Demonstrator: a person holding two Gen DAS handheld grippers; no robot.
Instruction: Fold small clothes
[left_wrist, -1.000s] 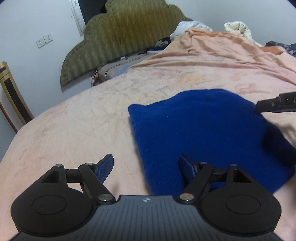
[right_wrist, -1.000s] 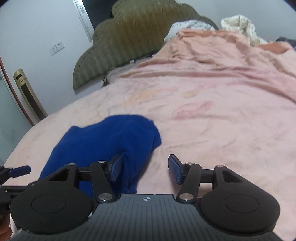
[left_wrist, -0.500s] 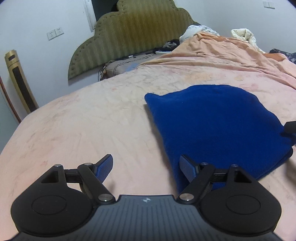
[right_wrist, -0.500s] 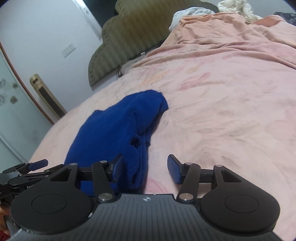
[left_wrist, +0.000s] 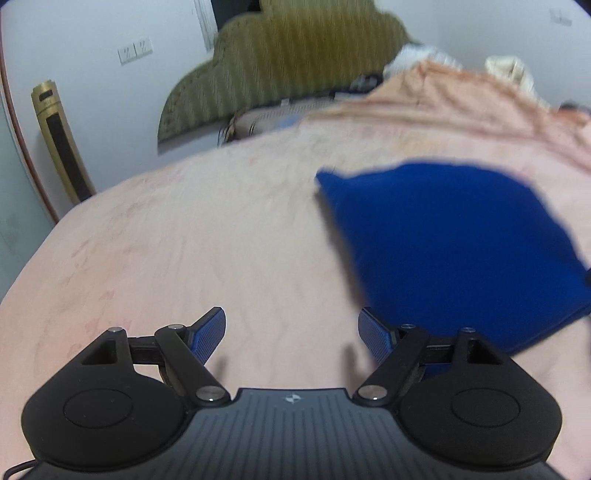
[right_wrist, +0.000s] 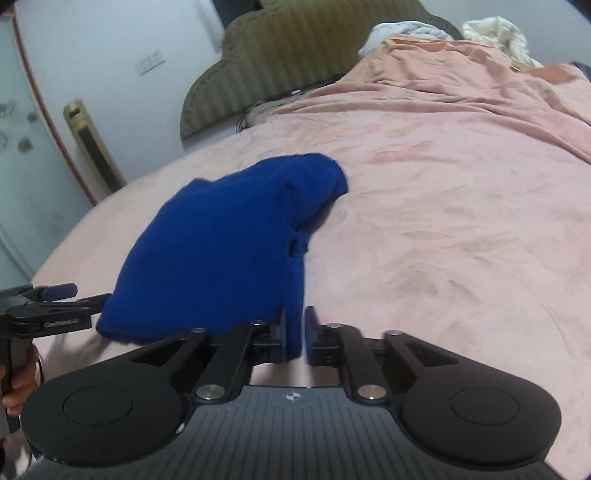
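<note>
1. The right gripper (right_wrist: 295, 338) has just been closing, and its jaws now stand narrow with the near right corner of the blue garment (right_wrist: 229, 251) between them. The cloth fills most of the gap, though a slit remains beside the right pad, so I cannot tell that the pinch is firm.

2. The left gripper (left_wrist: 291, 332) is wide, nothing between its fingers, only bare pink bedspread (left_wrist: 177, 240) below. From the right wrist view its blue-tipped finger (right_wrist: 59, 291) sits just beside the garment's near left corner, apart from it.

3. The coming move likely turns on this: the garment runs away from both grippers, long axis pointing up the bed toward the headboard (right_wrist: 295, 48), with its near edge stretched between the two grippers. The right is already on its corner; the left has to shift toward its own right to reach the other.

4. The garment is a deep blue, fuzzy knit, already doubled over, with a rounded far end and a raised fold along its right side. It lies on the bedspread near the foot of the bed.
</note>
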